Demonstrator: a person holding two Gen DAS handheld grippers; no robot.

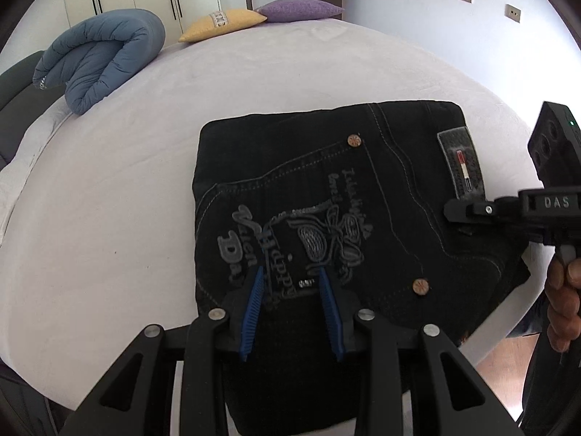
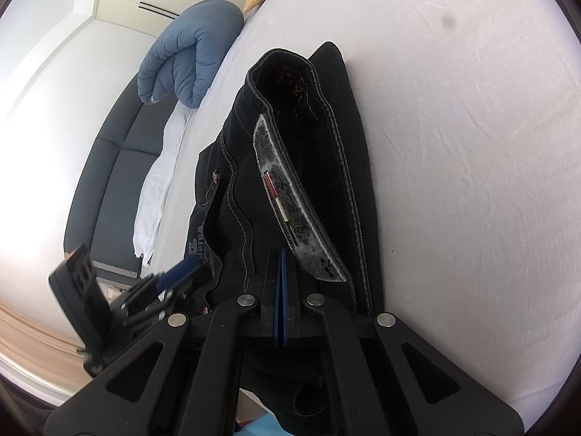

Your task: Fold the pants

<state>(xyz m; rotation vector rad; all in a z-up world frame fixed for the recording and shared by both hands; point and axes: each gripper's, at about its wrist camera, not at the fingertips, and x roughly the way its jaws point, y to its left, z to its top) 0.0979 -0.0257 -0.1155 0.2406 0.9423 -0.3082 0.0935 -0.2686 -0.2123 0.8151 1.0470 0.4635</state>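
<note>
Lying folded: pants (image 1: 326, 210) on bed (image 1: 127, 200)

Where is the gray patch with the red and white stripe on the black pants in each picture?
Left wrist view: the gray patch sits right of centre, on the folded pants' far right edge, just above the right gripper.
Right wrist view: the patch runs diagonally through the centre, just beyond the right gripper.
Shared landmark: the rolled blue quilt, upper left in both.
</note>
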